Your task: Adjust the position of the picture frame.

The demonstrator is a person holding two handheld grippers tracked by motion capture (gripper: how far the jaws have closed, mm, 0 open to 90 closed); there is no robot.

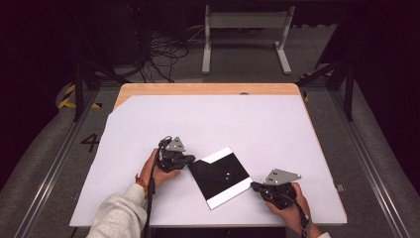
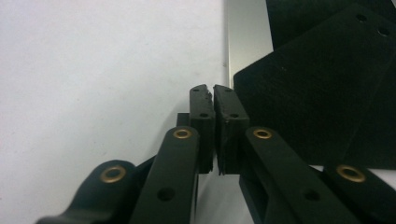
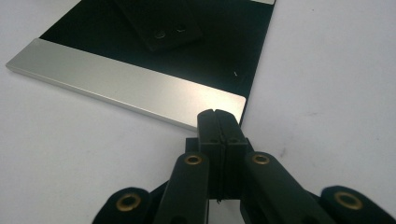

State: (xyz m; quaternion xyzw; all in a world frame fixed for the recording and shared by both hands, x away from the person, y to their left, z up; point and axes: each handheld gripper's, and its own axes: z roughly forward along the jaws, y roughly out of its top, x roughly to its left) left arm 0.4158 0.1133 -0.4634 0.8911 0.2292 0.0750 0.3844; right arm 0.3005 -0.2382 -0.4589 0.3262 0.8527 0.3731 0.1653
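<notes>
In the high view a black panel with silver end strips point(image 1: 220, 177) lies flat and turned diamond-wise on the white table sheet point(image 1: 247, 124), slightly below and right of the frame's centre. The left gripper point(image 1: 190, 161) sits just off the panel's upper-left corner, its tips pointing right toward that corner, held by the left hand point(image 1: 161, 171). The right gripper point(image 1: 255, 187) is at the panel's lower-right corner, tips pointing left at it, held by the right hand point(image 1: 289, 206) near the bottom edge of the frame.

In the left gripper view the left gripper point(image 2: 213, 93) has its jaws pressed together with nothing between them; the black panel point(image 2: 317, 102) fills the right half of the frame, its silver strip point(image 2: 247, 37) running up the upper middle, just beyond the tips. Whether the tips touch the panel cannot be told.

In the right gripper view the right gripper point(image 3: 217, 114) is likewise closed on nothing, its tips at the near corner of the silver strip point(image 3: 126, 88), which crosses the frame from left to centre. The black field point(image 3: 219, 42) lies beyond it, and a smaller black plate with two holes point(image 3: 161, 21) rests on it at the top.
</notes>
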